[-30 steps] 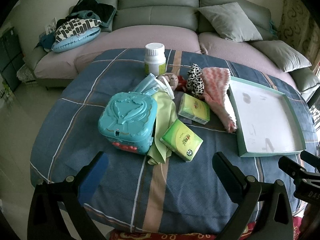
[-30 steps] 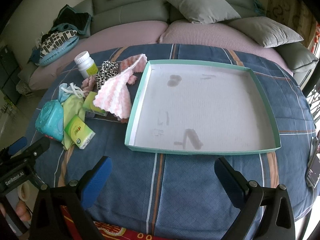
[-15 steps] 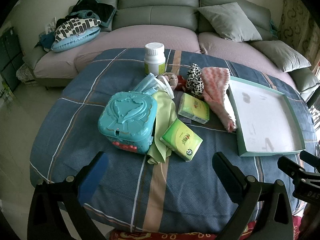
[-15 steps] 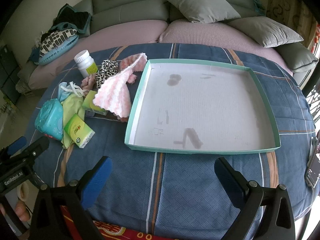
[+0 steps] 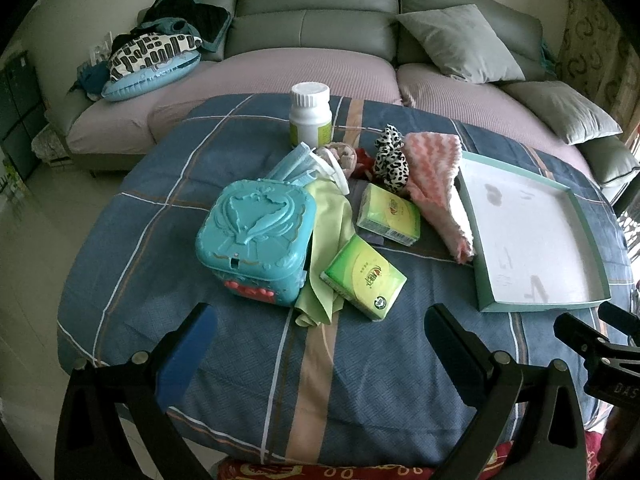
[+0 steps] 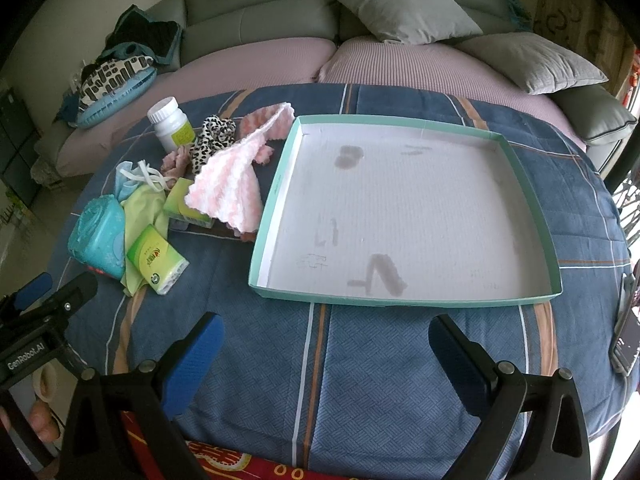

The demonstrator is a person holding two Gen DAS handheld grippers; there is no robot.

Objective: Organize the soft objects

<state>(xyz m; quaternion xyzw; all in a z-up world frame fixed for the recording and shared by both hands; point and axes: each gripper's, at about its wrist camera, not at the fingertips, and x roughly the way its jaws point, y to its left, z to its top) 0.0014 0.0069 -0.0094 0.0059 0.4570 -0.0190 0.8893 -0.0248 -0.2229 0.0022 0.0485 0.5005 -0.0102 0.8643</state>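
Both sets of jaws stand wide apart and hold nothing: my left gripper point(image 5: 320, 336) hangs over bare blanket at the near edge of the table, and my right gripper point(image 6: 326, 346) does the same further right, squarely in front of the tray point(image 6: 276, 200). Ahead of the left jaws, and slightly left of their centre line, sits the teal box point(image 5: 256, 240), with a green cloth point(image 5: 326, 240) trailing down beside it and a green tissue pack point(image 5: 362, 278) lying on that cloth, the nearest soft thing to those jaws. Beyond it lies a second tissue pack point(image 5: 388, 216), then the face masks point(image 5: 300, 164), the leopard-print scrunchie point(image 5: 392, 160) and the white bottle point(image 5: 310, 118). The pink cloth point(image 6: 228, 188) lies with its long axis running away from me, its right side touching the tray's left wall. The tray is empty, so I judge nothing is sorted yet. The pile lies well left of my right jaws, so the left gripper is the nearer one, reaching straight forward.
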